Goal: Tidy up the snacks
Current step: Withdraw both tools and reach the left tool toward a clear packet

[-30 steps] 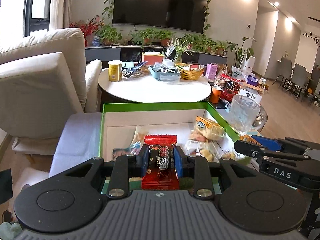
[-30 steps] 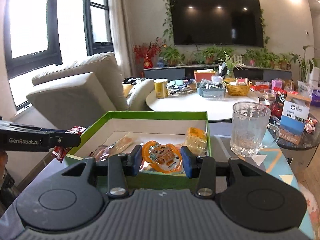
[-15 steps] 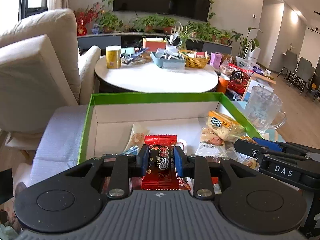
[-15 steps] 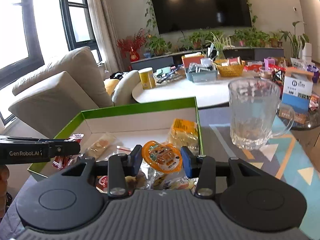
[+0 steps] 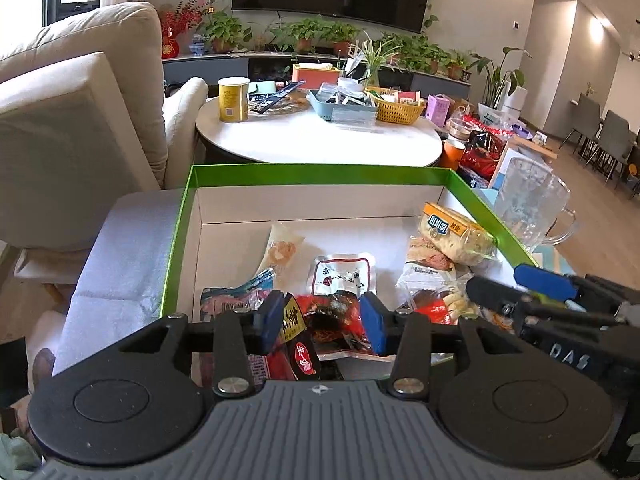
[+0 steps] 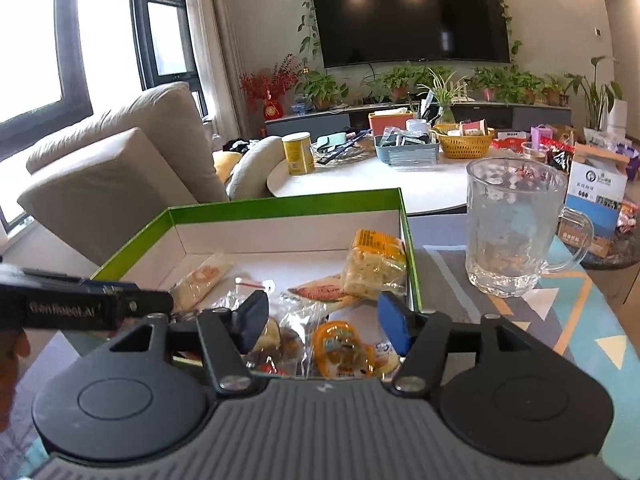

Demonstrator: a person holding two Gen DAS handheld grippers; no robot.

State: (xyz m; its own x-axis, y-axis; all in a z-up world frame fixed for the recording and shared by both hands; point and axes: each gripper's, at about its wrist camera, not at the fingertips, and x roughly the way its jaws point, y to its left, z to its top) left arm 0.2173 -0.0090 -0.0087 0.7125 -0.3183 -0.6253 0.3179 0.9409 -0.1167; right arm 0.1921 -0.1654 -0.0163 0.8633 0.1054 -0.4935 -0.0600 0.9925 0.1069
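Note:
A green-rimmed white box holds several snack packets. My left gripper hangs low over its near end. Its jaws are opening, and the blue pads stand clear of the red packet, which lies tilted just below them among other packets. In the right wrist view my right gripper is open over the box's near right corner. The orange jelly cup lies loose beneath its pads. A yellow-labelled cake packet leans on the right wall.
A glass mug stands just right of the box on a patterned cloth. Behind it is a round white table with a yellow tin, baskets and boxes. A beige sofa is on the left.
Both grippers sank toward the box. The left jaws spread and the red packet dropped out of them. The right jaws spread too, and the orange jelly cup fell into the box.

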